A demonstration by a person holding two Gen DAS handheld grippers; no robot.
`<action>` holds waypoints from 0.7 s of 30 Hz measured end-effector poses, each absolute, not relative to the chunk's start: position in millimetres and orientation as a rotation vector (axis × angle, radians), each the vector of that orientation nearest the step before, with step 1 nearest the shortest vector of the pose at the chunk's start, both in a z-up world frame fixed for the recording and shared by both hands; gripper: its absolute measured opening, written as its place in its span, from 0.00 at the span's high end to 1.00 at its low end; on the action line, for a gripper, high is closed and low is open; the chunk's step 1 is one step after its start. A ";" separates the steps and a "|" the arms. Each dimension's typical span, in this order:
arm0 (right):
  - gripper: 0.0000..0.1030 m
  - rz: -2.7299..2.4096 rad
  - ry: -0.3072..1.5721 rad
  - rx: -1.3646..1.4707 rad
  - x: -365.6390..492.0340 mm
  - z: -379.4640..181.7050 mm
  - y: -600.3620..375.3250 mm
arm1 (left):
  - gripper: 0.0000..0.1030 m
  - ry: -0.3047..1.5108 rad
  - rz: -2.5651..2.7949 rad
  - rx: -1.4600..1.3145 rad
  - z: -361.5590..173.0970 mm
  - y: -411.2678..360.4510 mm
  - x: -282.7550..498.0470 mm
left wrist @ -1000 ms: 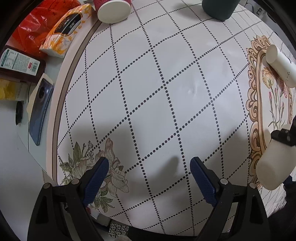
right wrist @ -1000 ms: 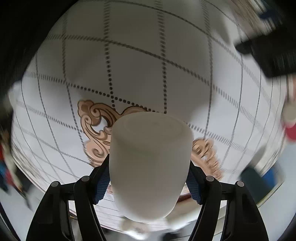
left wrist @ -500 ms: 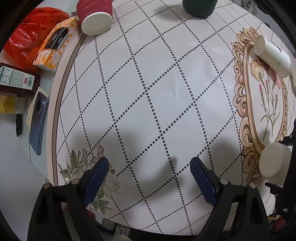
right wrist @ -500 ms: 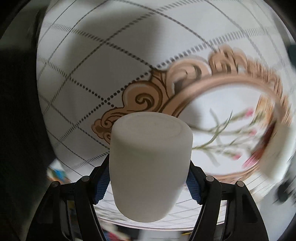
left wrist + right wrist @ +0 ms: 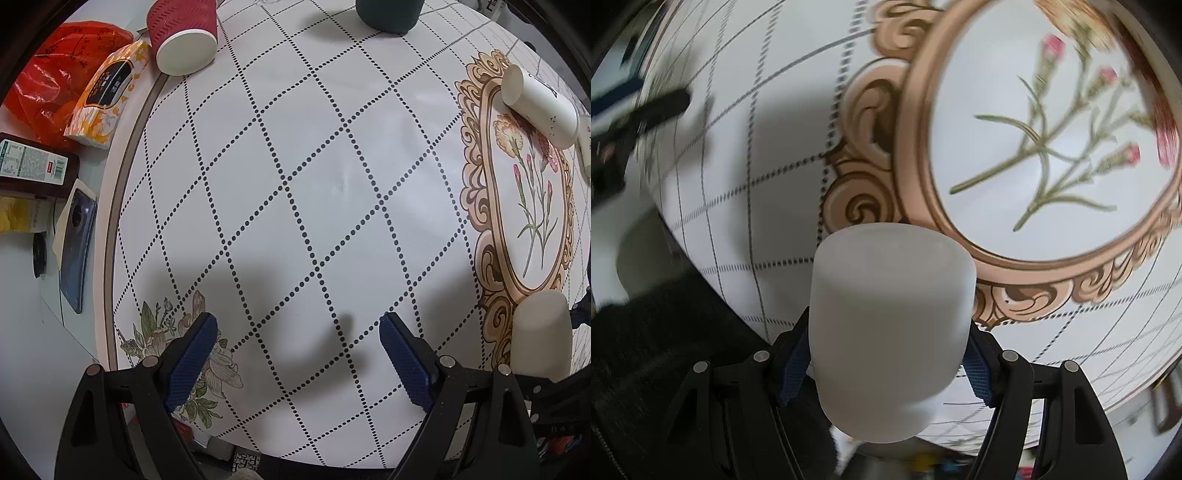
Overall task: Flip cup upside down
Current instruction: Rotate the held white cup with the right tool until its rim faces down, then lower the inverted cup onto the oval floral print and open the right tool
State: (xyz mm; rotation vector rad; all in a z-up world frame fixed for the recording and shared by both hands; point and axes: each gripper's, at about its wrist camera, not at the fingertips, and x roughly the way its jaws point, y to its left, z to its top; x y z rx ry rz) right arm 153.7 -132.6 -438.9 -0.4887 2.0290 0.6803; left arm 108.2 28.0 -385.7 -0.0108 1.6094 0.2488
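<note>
My right gripper (image 5: 886,358) is shut on a frosted white cup (image 5: 890,325), its closed base pointing away from the camera, held above the patterned tablecloth near the ornate gold frame (image 5: 912,122). The same cup shows in the left wrist view (image 5: 541,332) at the right edge, base up. My left gripper (image 5: 297,354) is open and empty, hovering over the dotted diamond pattern near the table's front edge.
A red paper cup (image 5: 183,37) lies on its side at the far left. A dark green cup (image 5: 388,14) stands at the back. A white cylinder cup (image 5: 539,99) lies on the floral frame. A tissue pack (image 5: 107,96), red bag (image 5: 55,70) and phone (image 5: 75,247) sit left of the tablecloth.
My right gripper has turned with the white cup and swung over the floral frame; the cup now stands base up. The left gripper has drifted slightly back.
</note>
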 end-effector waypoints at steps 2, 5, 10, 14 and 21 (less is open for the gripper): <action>0.28 0.650 2.036 -0.439 160.9 -439.7 -140.3 | 0.13 1.610 0.245 -0.008 -384.5 25.7 108.9; 0.28 0.626 2.039 -0.422 170.1 -442.1 -155.1 | 0.13 1.613 0.238 -0.004 -383.4 19.9 110.0; 0.27 0.531 2.079 -0.417 173.1 -447.5 -161.4 | 0.13 1.612 0.229 0.006 -381.0 9.1 109.1; 0.26 0.514 2.073 -0.395 199.9 -448.6 -165.8 | 0.13 1.610 0.228 0.009 -380.9 5.4 106.4; 0.26 0.484 2.074 -0.370 224.3 -452.1 -161.6 | 0.13 1.608 0.232 0.007 -379.9 8.5 101.6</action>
